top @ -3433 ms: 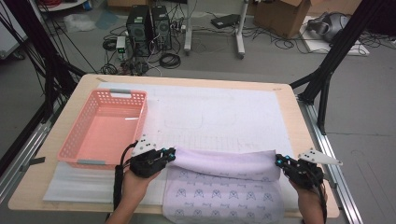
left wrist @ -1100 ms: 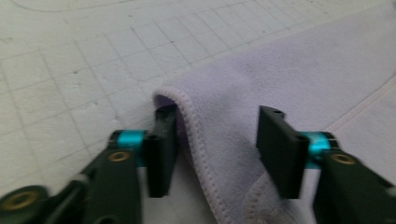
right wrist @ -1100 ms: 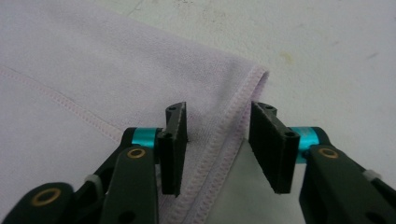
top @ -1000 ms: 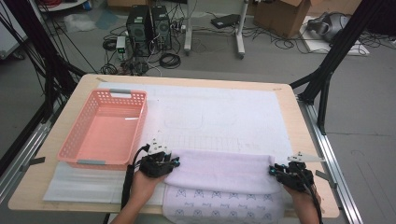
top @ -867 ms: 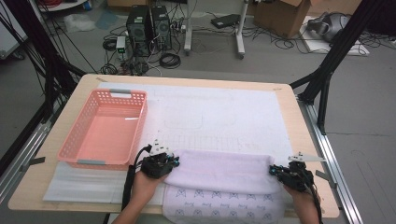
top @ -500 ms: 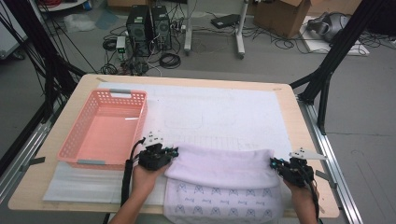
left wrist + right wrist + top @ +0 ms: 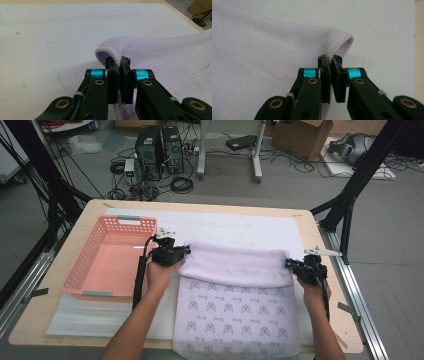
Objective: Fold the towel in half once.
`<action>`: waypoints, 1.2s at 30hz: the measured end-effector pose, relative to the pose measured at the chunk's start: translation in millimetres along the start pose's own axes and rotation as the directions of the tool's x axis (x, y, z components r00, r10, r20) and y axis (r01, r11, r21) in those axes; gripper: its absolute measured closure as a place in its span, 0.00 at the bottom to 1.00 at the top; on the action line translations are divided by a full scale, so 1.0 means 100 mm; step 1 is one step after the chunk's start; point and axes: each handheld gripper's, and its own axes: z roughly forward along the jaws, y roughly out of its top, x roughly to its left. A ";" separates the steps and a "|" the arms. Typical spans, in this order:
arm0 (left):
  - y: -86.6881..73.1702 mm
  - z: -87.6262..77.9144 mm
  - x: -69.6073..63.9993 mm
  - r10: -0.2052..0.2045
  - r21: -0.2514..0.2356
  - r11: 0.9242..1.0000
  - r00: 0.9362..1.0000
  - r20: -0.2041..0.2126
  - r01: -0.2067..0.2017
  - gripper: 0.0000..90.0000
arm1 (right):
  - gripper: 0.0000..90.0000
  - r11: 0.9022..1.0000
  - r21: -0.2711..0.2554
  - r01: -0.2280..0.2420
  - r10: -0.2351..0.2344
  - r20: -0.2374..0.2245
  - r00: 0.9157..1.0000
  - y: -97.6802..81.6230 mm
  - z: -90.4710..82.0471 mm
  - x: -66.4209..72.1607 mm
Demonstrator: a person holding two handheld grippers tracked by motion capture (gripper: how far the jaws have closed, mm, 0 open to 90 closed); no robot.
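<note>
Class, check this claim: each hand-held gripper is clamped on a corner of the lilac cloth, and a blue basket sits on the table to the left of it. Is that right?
One detail is wrong: the basket is pink, not blue, as the high view shows. The rest holds: the left hand-held gripper and the right hand-held gripper each clamp a corner of the lilac cloth.

Two tools, the left tool [image 7: 184, 251] and the right tool [image 7: 291, 264]; one lilac cloth [image 7: 235, 265]; one pink basket [image 7: 80, 270]; one bench [image 7: 305, 222]; one white mat [image 7: 240, 227].
</note>
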 end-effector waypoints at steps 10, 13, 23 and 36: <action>0.21 0.26 0.15 -0.011 0.000 1.000 0.999 -0.035 0.011 0.95 | 0.96 1.000 0.018 -0.007 0.007 0.016 1.000 0.28 0.36 -0.17; 0.29 0.32 0.21 -0.016 0.002 1.000 0.999 -0.045 0.016 0.95 | 0.96 1.000 0.014 -0.003 0.003 0.016 1.000 0.35 0.45 -0.21; 0.29 0.44 0.25 -0.008 0.014 1.000 0.998 -0.065 0.009 0.89 | 0.95 0.999 0.034 -0.037 0.037 0.015 0.999 0.41 0.69 -0.28; 0.20 0.39 0.14 0.006 0.046 0.999 1.000 0.019 -0.006 0.56 | 0.72 0.997 0.026 -0.075 0.075 -0.007 0.997 0.40 0.50 -0.31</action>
